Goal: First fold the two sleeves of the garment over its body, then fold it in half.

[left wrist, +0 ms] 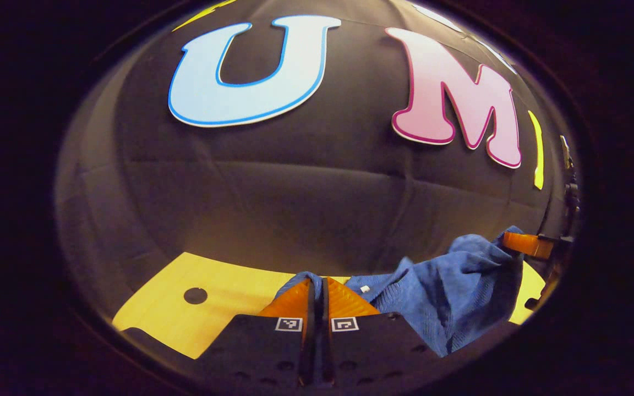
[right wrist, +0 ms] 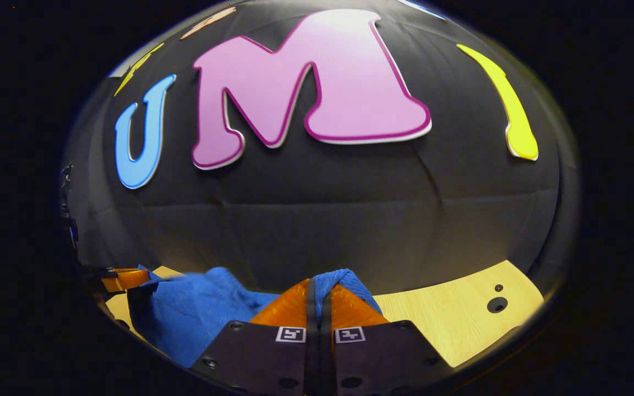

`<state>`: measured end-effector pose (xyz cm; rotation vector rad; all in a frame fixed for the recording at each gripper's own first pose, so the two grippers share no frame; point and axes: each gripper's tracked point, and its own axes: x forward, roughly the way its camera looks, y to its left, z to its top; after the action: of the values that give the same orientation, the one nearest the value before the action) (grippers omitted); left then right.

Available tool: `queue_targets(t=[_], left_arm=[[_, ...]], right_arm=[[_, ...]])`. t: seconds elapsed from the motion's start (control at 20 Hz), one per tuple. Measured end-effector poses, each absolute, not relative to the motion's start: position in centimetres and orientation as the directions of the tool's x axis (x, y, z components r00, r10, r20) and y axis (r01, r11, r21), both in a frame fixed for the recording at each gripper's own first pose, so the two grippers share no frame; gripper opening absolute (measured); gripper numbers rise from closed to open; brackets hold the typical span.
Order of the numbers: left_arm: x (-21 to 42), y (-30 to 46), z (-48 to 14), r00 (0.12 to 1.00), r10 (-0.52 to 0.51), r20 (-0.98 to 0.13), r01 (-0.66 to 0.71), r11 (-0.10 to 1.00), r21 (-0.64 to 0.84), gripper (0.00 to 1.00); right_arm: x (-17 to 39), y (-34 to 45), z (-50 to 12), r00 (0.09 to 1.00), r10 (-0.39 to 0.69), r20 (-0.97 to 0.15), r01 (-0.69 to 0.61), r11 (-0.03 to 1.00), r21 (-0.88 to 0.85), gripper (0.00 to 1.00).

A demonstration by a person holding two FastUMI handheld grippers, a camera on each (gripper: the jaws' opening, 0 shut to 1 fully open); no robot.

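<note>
Left gripper view, bottom centre: left tongs [left wrist: 317,291] clamped on the blue garment [left wrist: 449,286] — right tongs [right wrist: 317,294] likewise; the halving fold is judged underway — the lifted edge must be carried across the tabletop [left wrist: 223,297].

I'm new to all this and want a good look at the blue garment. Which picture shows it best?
The left gripper view: the blue garment hangs stretched between both grippers, its knit visible. The right gripper view shows the garment smaller, low and partly cut off.
</note>
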<state>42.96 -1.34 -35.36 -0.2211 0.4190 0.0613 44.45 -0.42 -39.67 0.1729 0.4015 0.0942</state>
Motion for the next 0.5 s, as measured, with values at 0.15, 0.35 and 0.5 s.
queue_targets(t=[0.15, 0.35, 0.5], left_arm=[[44.4, -1.4, -38.5, 0.898, 0.041, -0.437, -0.131, 0.975, -0.179, 0.15], [42.7, -2.8, -39.9, 0.855, 0.017, -0.519, -0.124, 0.977, -0.172, 0.60], [40.9, -1.8, -37.0, 0.884, 0.097, -0.458, -0.165, 0.980, -0.113, 0.86]], right_arm=[[44.9, -0.7, -42.7, 0.899, 0.120, -0.422, -0.044, 0.981, 0.187, 0.10], [43.5, -0.6, -43.2, 0.882, 0.143, -0.450, -0.079, 0.984, 0.158, 0.46], [41.7, -1.3, -40.5, 0.904, 0.122, -0.410, -0.068, 0.987, 0.143, 0.96]])
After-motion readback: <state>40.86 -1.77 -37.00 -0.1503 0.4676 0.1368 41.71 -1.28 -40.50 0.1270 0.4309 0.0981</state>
